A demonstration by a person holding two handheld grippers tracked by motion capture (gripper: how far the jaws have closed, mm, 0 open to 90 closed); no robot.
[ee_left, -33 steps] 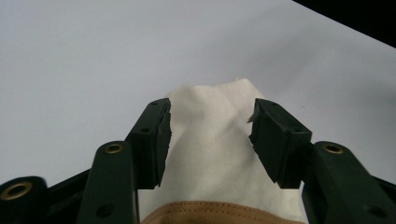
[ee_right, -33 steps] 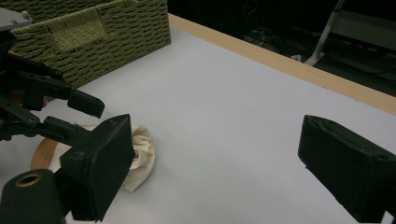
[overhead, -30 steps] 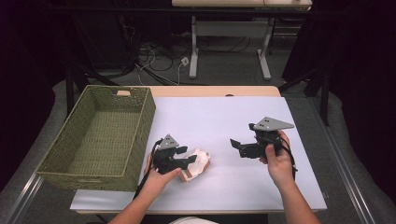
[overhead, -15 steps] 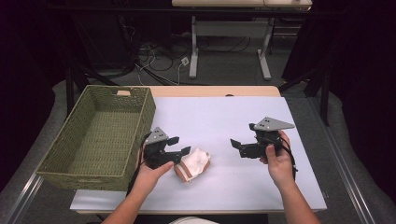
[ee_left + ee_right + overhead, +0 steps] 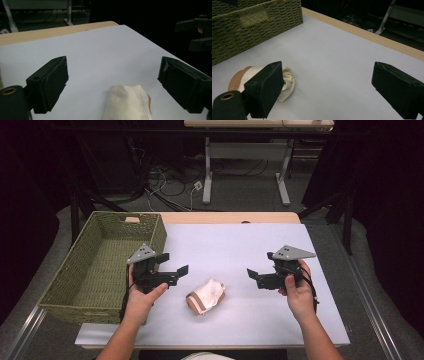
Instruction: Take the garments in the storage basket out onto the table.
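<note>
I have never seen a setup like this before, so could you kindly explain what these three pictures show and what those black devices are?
A person sits at a table and holds a hand-operated two-jaw gripper in each hand; there is no robot arm. The high view looks down from above: the left gripper and right gripper both stand open and hold nothing. The other two pictures come from small cameras riding on each gripper, looking out between its own black jaws. On the white surface lies a rolled cream and tan cloth bundle, between the two grippers and untouched. A green woven basket stands at the table's left side; its inside looks empty.
</note>
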